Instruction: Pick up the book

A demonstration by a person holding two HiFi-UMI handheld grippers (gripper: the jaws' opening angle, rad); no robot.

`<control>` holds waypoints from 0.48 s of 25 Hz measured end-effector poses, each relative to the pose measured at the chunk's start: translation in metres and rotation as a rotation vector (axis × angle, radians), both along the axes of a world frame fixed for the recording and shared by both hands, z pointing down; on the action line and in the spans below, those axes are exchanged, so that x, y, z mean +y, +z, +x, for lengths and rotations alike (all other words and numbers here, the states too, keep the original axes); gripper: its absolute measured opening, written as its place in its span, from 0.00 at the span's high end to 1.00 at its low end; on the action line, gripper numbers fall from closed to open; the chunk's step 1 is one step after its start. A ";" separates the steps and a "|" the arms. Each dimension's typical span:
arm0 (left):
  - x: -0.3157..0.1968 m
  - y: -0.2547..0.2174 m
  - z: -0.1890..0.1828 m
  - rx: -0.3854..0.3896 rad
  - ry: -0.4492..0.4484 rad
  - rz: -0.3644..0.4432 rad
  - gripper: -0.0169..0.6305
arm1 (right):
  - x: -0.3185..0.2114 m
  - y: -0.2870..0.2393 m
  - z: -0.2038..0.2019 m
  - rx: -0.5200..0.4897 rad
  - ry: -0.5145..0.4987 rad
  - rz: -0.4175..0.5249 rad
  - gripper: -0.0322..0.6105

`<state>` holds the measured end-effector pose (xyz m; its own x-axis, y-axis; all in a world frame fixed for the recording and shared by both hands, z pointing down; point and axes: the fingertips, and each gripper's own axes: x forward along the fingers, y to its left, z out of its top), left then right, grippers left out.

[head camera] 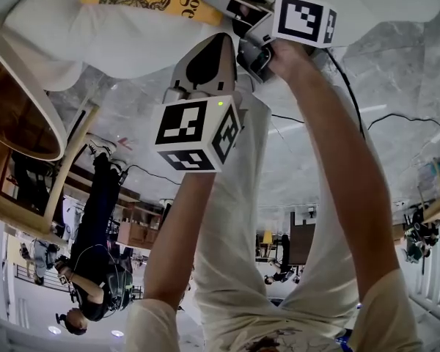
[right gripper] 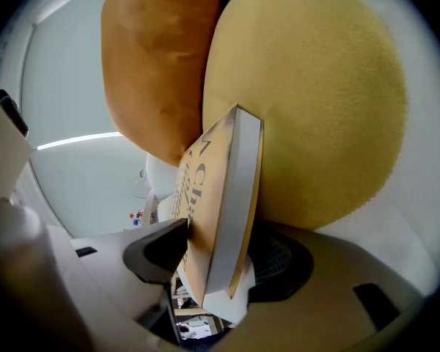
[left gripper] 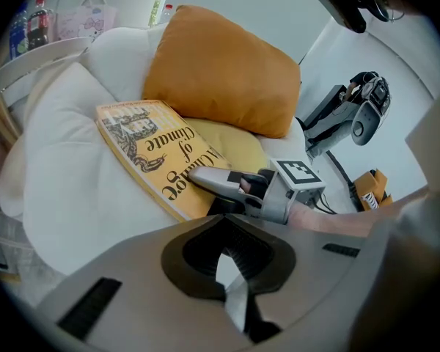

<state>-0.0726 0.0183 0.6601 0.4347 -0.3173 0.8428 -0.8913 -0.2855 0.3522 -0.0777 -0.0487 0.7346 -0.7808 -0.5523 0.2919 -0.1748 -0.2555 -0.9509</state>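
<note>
Right gripper view: your right gripper (right gripper: 220,259) is clamping the book (right gripper: 221,189) across its thickness. One jaw is pressing the cover and the other is pressing the back.
Bite: you are holding only a short stretch near one corner, so most of the book is reaching out past the jaws.
Left gripper: your left gripper (left gripper: 227,262) is hovering just short of the book, with its jaws drawn together on nothing.
Book: it is lying on the white cushion (left gripper: 66,174), with its far edge leaning against the yellow pillow (right gripper: 315,101) and the orange pillow (right gripper: 158,57).
Risk, pivot: judging by that corner hold, the book's weight is likely to be twisting it between the pads as you lift.
Risk, slip: a smooth cover may be sliding out if you raise it quickly.
Risk, drag: the yellow pillow is touching the book and could be catching it.
</note>
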 end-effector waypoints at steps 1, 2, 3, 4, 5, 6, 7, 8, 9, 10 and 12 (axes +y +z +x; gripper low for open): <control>0.002 0.000 0.000 -0.001 0.001 -0.002 0.96 | -0.001 -0.001 -0.001 -0.008 -0.004 0.001 0.55; 0.004 0.001 0.000 -0.002 0.001 -0.005 0.96 | -0.002 -0.001 -0.002 -0.012 -0.005 0.001 0.55; 0.006 0.001 0.001 -0.002 -0.001 -0.006 0.96 | -0.002 -0.002 -0.001 -0.014 -0.001 0.002 0.55; 0.007 0.001 0.001 -0.002 -0.002 -0.007 0.96 | -0.002 -0.003 0.000 -0.014 0.005 0.006 0.55; 0.007 0.000 0.001 -0.001 -0.003 -0.008 0.96 | -0.003 -0.005 0.001 -0.013 0.012 0.017 0.55; 0.007 0.000 0.002 0.001 -0.004 -0.006 0.96 | -0.004 -0.009 0.002 -0.012 0.015 0.039 0.55; 0.006 -0.001 0.003 0.004 -0.004 -0.003 0.96 | -0.005 -0.014 0.004 -0.013 0.016 0.066 0.56; 0.004 -0.003 0.004 0.008 -0.004 0.002 0.96 | -0.007 -0.020 0.006 -0.019 0.017 0.089 0.58; 0.002 -0.004 0.005 0.011 -0.005 0.007 0.96 | -0.009 -0.026 0.007 -0.029 0.018 0.107 0.59; -0.001 -0.006 0.005 0.014 -0.007 0.013 0.96 | -0.011 -0.033 0.007 -0.042 0.016 0.124 0.61; -0.005 -0.010 0.005 0.017 -0.012 0.021 0.96 | -0.018 -0.046 0.002 -0.058 0.004 0.159 0.62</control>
